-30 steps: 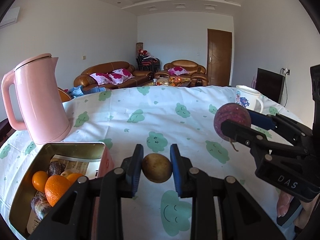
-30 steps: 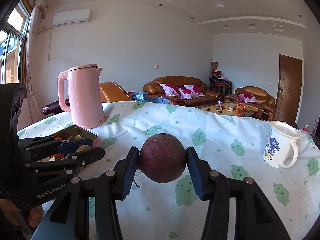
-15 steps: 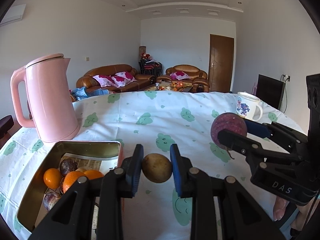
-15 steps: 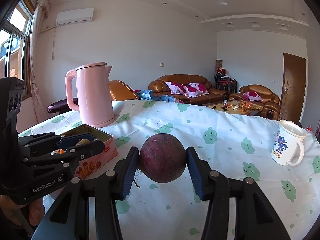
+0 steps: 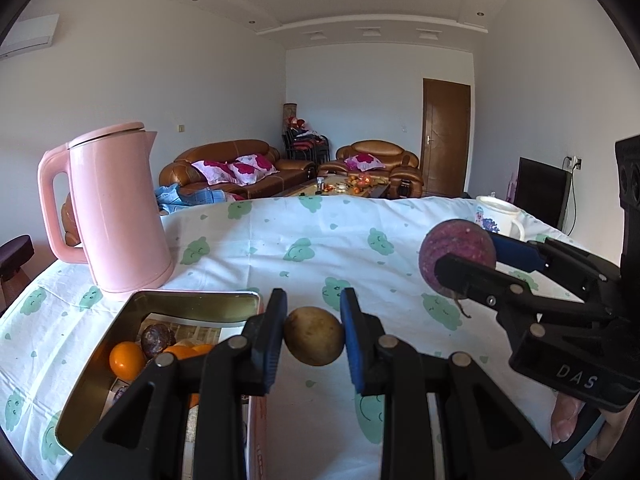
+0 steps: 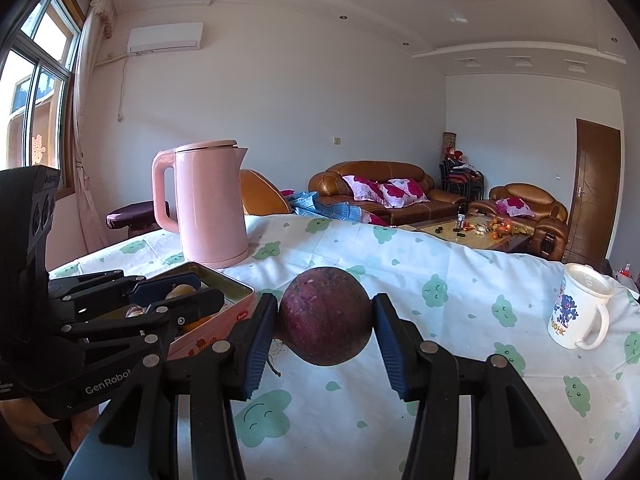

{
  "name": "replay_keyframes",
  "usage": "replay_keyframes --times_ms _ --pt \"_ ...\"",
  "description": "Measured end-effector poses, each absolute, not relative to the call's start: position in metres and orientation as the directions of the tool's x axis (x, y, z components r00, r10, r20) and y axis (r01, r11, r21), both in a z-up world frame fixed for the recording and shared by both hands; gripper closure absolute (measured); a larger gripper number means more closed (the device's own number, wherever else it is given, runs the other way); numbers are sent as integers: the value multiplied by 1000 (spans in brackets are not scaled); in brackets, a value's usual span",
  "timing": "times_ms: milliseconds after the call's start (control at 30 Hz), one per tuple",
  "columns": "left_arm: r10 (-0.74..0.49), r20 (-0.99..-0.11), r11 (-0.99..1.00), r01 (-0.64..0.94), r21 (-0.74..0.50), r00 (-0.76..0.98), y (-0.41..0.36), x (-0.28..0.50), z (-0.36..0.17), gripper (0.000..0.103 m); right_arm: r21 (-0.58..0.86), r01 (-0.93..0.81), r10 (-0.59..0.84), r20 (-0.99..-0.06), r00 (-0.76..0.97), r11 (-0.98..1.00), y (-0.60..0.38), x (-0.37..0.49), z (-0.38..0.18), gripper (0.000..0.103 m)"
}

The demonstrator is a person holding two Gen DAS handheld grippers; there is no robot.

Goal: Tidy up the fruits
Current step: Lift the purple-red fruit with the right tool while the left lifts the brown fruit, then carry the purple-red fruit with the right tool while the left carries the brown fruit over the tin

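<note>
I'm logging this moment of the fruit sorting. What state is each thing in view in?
Left gripper: shut on the small yellow-brown round fruit.
Right gripper: shut on the large dark purple round fruit.
Rectangular metal tin: open, holding oranges and dark fruits.
Pink electric kettle: upright, lid closed.
White printed mug: upright, on the cloud-print tablecloth.

Tin (image 5: 192, 300): shiny gold metal | kettle (image 5: 116, 208): matt pink plastic | counter (image 5: 320, 240): printed cloth | mug (image 6: 576, 316): glossy ceramic | sofa (image 6: 384, 196): glossy leather
</note>
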State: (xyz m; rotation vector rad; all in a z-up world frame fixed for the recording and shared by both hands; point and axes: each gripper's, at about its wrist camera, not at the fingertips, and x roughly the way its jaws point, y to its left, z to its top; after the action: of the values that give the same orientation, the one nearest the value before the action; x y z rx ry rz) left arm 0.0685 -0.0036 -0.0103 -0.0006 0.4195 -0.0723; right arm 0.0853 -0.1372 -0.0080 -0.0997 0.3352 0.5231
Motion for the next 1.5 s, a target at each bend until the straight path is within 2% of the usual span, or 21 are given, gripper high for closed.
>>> replay_keyframes --times_ms 1500 --pt "40 -387 999 -50 -15 921 54 49 0 74 -26 -618 578 -324 748 785 -77 81 6 52"
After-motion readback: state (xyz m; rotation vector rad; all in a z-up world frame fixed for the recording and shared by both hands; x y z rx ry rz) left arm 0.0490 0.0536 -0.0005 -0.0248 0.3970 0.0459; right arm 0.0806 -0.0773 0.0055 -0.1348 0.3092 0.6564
